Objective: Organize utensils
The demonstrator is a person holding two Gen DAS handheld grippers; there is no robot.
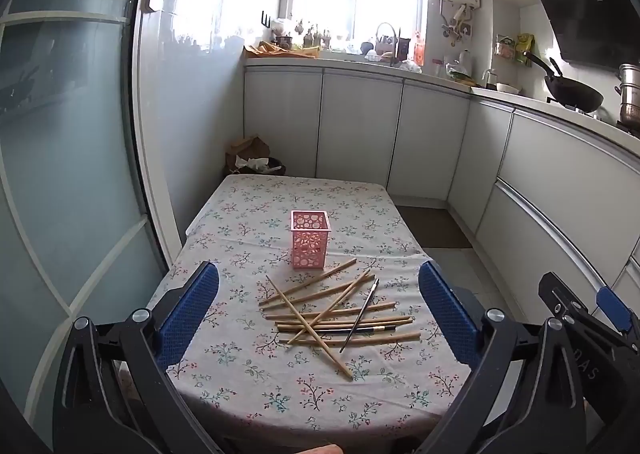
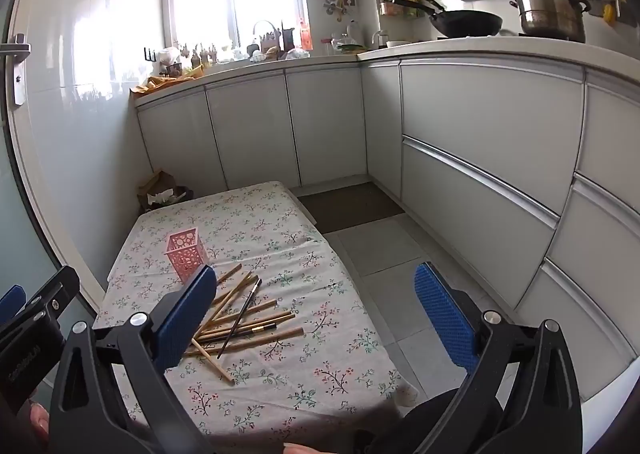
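Note:
A pink perforated holder (image 1: 310, 239) stands upright and empty on the floral tablecloth (image 1: 248, 374). In front of it lies a loose, crossed pile of several wooden chopsticks (image 1: 332, 314) with one dark thin utensil (image 1: 360, 316) across them. My left gripper (image 1: 318, 308) is open and empty, held above the table's near end with the pile between its blue pads. In the right wrist view the holder (image 2: 186, 256) and the pile (image 2: 244, 318) sit to the left. My right gripper (image 2: 316, 316) is open and empty, over the table's right edge; its left pad (image 2: 186, 318) hides part of the pile.
The table is small, with a glass door (image 1: 80, 174) on its left and grey floor tiles (image 2: 384, 250) on its right. White kitchen cabinets (image 2: 480, 158) run along the back and right. A waste bag (image 1: 252, 162) sits behind the table.

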